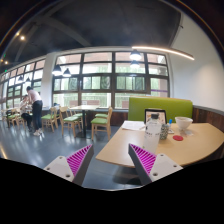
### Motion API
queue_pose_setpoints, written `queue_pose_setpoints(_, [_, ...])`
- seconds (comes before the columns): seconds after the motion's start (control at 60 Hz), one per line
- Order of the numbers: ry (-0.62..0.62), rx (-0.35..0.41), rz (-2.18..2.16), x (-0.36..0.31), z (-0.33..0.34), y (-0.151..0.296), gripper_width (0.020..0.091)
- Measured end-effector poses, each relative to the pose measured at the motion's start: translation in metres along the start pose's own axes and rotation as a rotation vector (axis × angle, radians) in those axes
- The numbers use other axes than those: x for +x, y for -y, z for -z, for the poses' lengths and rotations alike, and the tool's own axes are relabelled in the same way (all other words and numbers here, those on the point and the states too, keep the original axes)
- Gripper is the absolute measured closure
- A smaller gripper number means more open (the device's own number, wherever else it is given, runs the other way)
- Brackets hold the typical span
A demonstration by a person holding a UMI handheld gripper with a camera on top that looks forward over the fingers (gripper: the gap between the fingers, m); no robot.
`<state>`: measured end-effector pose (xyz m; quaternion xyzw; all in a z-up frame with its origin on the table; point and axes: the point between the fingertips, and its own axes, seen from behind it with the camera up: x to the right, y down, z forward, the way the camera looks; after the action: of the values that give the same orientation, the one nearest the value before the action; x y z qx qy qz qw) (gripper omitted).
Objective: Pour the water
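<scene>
Wooden round surface (pixel 170 142) ahead, jaws spread and empty.
No writing is readable. A white cup (pixel 183 124) and a napkin holder (pixel 154 122) stand well beyond the gripper (pixel 112 160); open floor (pixel 40 145) lies left, where a person (pixel 35 108) stands by chairs (pixel 100 122).

A white cup (pixel 183 124) stands upright on the round table (pixel 200 146).

Open floor lies ahead-left of the gripper's (pixel 112 160) spread fingers; the round pale wooden table (pixel 160 145), bearing a white bowl (pixel 183 124), blocks ahead-right.
</scene>
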<state>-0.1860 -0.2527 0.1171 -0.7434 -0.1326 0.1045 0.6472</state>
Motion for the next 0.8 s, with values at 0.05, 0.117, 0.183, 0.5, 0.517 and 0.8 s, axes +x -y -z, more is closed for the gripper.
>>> queue_pose_setpoints(0.05, [-0.012, 0.003, -0.002, 0.005, -0.001, 0.001, 0.0298])
queue_pose_setpoints(0.117, [-0.020, 0.009, 0.001, 0.013, 0.001, 0.002, 0.0300])
queue_pose_setpoints(0.183, [-0.041, 0.018, 0.001, 0.034, 0.005, 0.003, 0.0295])
queue_pose_setpoints(0.5, [-0.211, 0.112, 0.016, 0.142, -0.043, 0.009, 0.0296])
queue_pose_setpoints(0.517, [-0.210, 0.118, 0.015, 0.144, -0.048, 0.009, 0.0296])
queue_pose_setpoints(0.8, [-0.261, 0.089, -0.021, 0.176, -0.144, 0.004, 0.0295])
